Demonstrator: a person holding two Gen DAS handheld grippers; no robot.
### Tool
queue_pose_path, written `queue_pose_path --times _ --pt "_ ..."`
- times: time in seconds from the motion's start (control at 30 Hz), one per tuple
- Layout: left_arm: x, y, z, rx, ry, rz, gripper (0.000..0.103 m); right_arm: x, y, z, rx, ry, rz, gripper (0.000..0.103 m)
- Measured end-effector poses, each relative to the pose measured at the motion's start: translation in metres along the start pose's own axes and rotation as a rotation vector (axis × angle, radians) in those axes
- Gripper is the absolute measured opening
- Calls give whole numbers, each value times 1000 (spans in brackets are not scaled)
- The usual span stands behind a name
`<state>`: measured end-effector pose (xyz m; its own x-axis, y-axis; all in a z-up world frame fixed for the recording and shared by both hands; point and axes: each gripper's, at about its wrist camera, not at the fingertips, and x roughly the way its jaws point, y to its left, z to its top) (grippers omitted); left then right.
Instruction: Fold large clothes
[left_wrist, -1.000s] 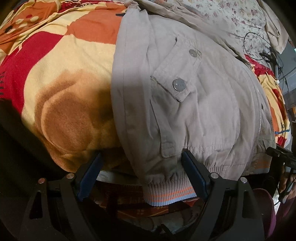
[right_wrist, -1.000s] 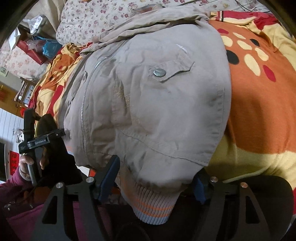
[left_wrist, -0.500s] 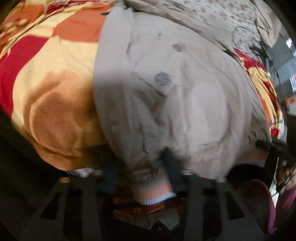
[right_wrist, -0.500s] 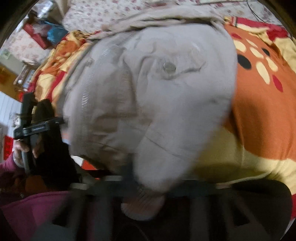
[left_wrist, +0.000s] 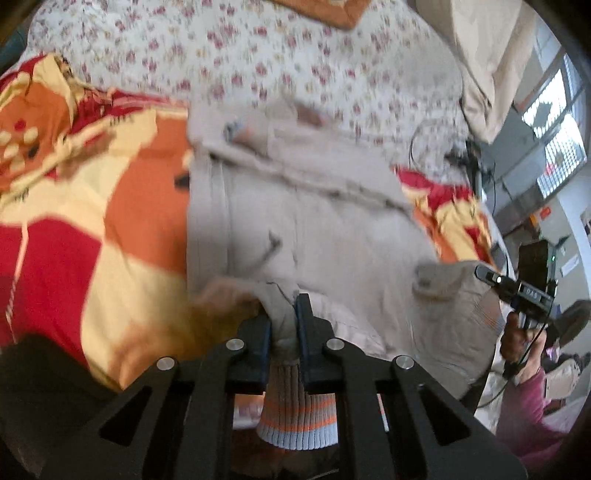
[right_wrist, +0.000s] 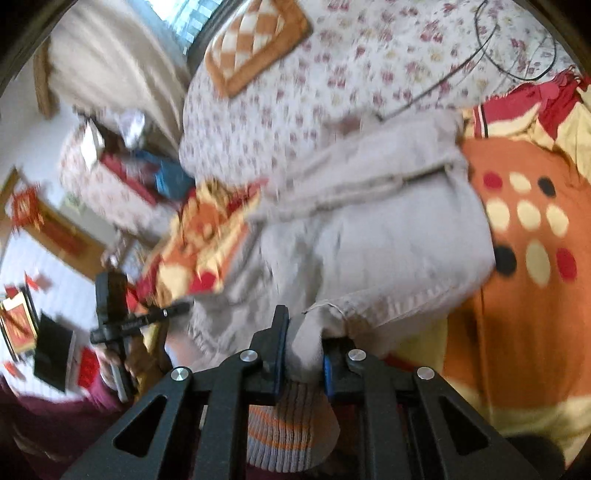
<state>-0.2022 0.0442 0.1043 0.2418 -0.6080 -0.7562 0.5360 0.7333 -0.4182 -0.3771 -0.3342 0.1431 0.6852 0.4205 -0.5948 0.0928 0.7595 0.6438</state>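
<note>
A beige jacket lies across a red, orange and yellow blanket, with a floral sheet, a checked cushion and a thin black cable beyond its collar, nothing lying on top of it. Blanket shows bare on both outer sides of the jacket. A second ago both grippers stood wide around the striped ribbed hem on the bed; now the left gripper is pinched tight on it and the right gripper has just been closing onto its own corner, both raised with the lower edge.
</note>
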Motion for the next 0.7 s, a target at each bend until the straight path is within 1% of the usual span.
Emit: queue_pose_path --times 0.07,0.13,0.2,0.23,0.3,0.37,0.4,0.43,0.47,0.57,0.6,0.63,0.67,0.7 --pt "4 1 19 -6 -27 1 9 5 -3 18 12 -45 -1 14" --pt "12 5 48 -27 -68 9 9 13 -13 42 43 -82 2 14" --pt "16 14 68 -50 -100 15 9 23 -21 63 59 -113 -18 14" --pt "19 16 78 -61 -108 14 9 27 -26 73 68 -121 -26 14" --pt "31 22 108 -91 -130 11 9 41 -39 99 87 -137 -44 14" --pt "45 23 132 -92 -141 29 9 53 -52 128 111 -144 -53 13" --pt "57 27 150 -100 -149 47 9 60 -57 141 120 -151 -60 13" --pt "67 29 161 -101 -151 62 9 68 -62 155 129 -159 -75 13" --pt "83 33 176 -103 -146 90 9 74 -69 168 138 -162 -87 13" --pt "124 56 202 -170 -114 125 9 103 -100 200 206 -174 -148 14" --pt "141 68 210 -197 -95 128 12 112 -114 207 242 -177 -165 20" --pt "150 75 214 -207 -76 117 15 124 -129 214 285 -179 -181 26" --pt "158 81 217 -220 -53 96 19 130 -137 218 301 -172 -193 32" --pt "162 89 219 -241 -35 66 27 132 -142 220 300 -171 -211 53"
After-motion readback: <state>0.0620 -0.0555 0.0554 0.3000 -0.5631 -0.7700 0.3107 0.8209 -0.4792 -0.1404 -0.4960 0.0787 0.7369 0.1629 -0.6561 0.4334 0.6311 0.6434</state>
